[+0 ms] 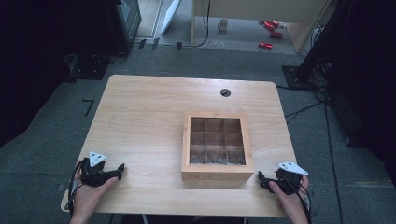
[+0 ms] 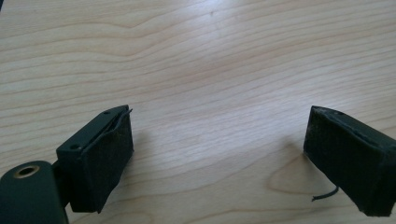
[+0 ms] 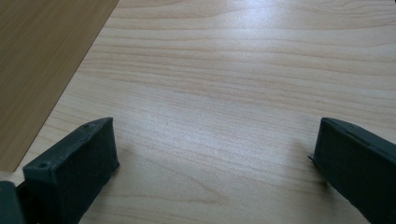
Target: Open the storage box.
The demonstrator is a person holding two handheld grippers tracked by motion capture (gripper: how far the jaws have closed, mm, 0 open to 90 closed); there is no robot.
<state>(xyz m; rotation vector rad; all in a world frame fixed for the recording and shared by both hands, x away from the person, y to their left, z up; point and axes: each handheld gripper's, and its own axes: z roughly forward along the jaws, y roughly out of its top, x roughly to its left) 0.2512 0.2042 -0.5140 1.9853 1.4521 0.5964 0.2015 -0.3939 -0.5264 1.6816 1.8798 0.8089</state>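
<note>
As both rest on the table (image 1: 154,112), left gripper (image 2: 219,154) jaws wide, right gripper (image 3: 217,163) likewise

Light wooden table (image 1: 140,121) carries a compartmented wooden box (image 1: 217,175).

A wooden box (image 1: 217,172) sits flat on the table (image 1: 140,121), right of centre and toward the near edge. It is square, light wood, with a lid whose window shows a three-by-three grid of compartments. The lid is closed. In the right gripper view its side wall (image 3: 42,60) fills the upper-left corner
</note>
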